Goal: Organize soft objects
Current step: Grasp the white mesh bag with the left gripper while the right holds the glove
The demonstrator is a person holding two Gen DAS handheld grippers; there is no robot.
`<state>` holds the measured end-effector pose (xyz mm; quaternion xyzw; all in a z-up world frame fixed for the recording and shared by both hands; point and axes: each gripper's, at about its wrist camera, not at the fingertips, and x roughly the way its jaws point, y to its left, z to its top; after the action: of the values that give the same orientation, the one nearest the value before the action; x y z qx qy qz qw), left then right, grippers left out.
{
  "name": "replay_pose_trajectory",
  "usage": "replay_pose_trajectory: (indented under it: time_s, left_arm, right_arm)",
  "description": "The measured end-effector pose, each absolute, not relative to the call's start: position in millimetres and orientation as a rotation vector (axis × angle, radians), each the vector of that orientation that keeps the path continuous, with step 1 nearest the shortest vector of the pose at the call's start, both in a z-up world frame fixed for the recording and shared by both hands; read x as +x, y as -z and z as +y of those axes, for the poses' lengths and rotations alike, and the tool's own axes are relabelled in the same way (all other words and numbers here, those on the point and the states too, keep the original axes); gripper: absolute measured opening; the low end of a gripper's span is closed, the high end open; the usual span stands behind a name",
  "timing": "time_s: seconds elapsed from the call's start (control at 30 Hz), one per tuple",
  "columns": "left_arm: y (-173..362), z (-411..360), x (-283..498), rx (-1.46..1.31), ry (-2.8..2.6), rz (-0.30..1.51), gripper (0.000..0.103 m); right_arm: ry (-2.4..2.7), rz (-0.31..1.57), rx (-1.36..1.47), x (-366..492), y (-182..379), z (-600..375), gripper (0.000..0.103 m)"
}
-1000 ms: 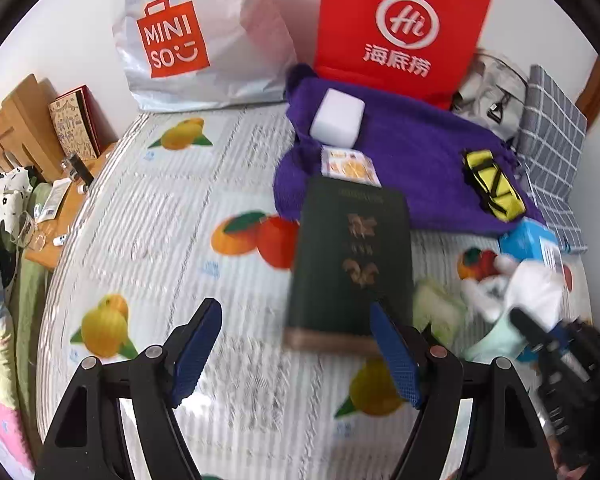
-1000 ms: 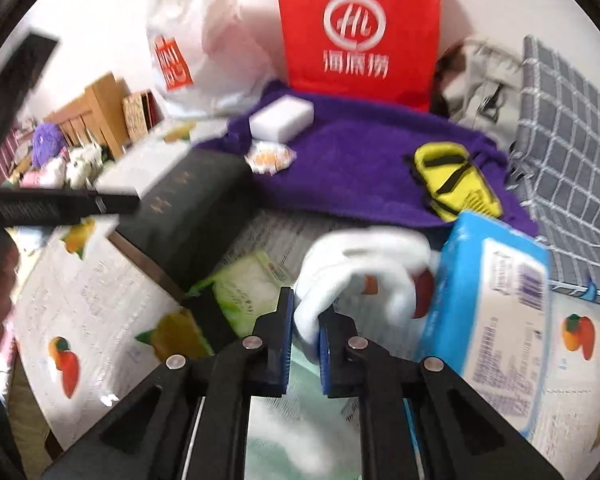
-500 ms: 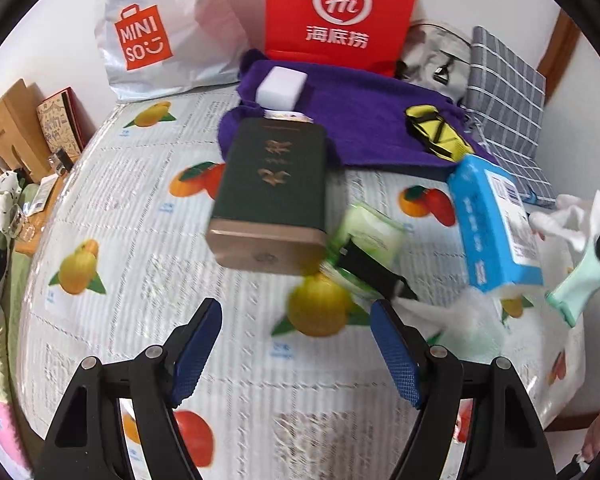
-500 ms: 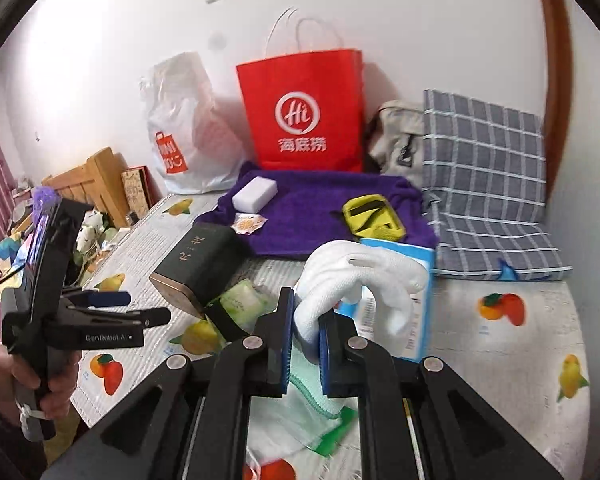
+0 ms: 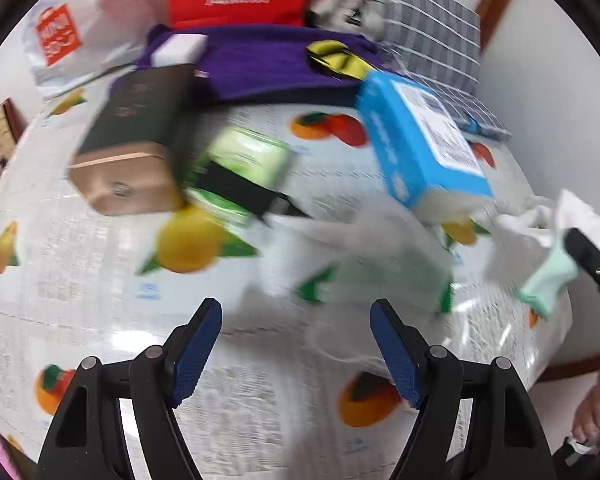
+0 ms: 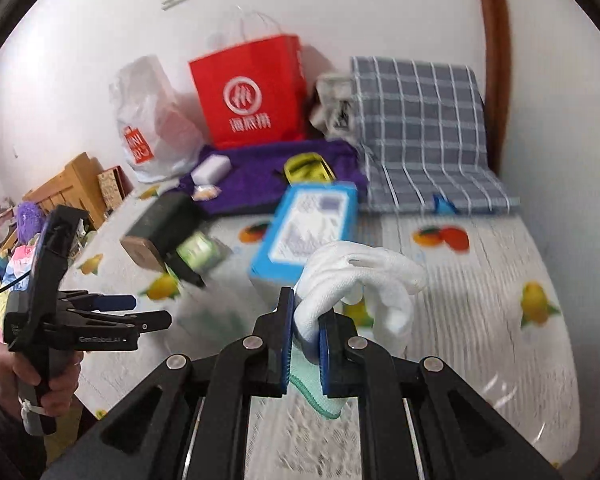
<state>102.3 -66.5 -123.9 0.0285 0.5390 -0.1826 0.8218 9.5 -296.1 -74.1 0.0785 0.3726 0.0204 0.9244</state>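
A: What is the biggest thing in front of you?

B: A bed [image 6: 480, 288] under a white cover printed with oranges and lemons. At its far end, against the wall, stand a red paper bag [image 6: 248, 96], a white plastic shopping bag [image 6: 152, 120] and a grey checked cushion [image 6: 420, 120]. A purple blanket [image 6: 256, 176] lies in front of the bags, with a white block and a yellow pouch [image 6: 308, 168] resting on it.

A: And nearer to you?

B: A blue box [image 5: 416, 140] lies on the cover just in front of the blanket. To its left is a dark green box [image 5: 136, 132] with a tan end, and a small green packet [image 5: 244, 160] sits beside that box. The left wrist view is blurred, so finer detail is lost there.

A: What are your claws doing?

B: My right claw [image 6: 306, 344] is clamped tight on soft cloth: a white glove [image 6: 360, 276] that bulges above the pads, and a pale green cloth [image 6: 312, 388] that hangs below them. Both are lifted clear of the bed, near its front right side. My left claw [image 5: 296, 344] is spread wide with nothing between its blue pads [image 5: 196, 344]; it points down at the printed cover. In the right wrist view it shows at the left edge, gripped by my left hand [image 6: 32, 376].
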Motion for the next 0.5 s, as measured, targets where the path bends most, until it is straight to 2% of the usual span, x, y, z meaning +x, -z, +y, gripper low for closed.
replay_pose_trajectory:
  time_s: [0.23,0.3,0.5]
  left_arm:
    - [143.5,-112.0,88.8,0.129,0.477,1.183,0.077]
    - [147.9,-123.9,84.3,0.184,0.477,1.173,0.086]
    - [155.5,-147.9,77.5,0.315,0.439,1.124,0.091]
  right_arm:
    - [0.02,0.813,0.195,-0.1,108.8,-330.5,0.011]
    - [0.036,0.821,0.22,-2.4,115.5,-343.0,0.011]
    - [0.075,0.844,0.253,-5.9,129.4,-366.0,0.011]
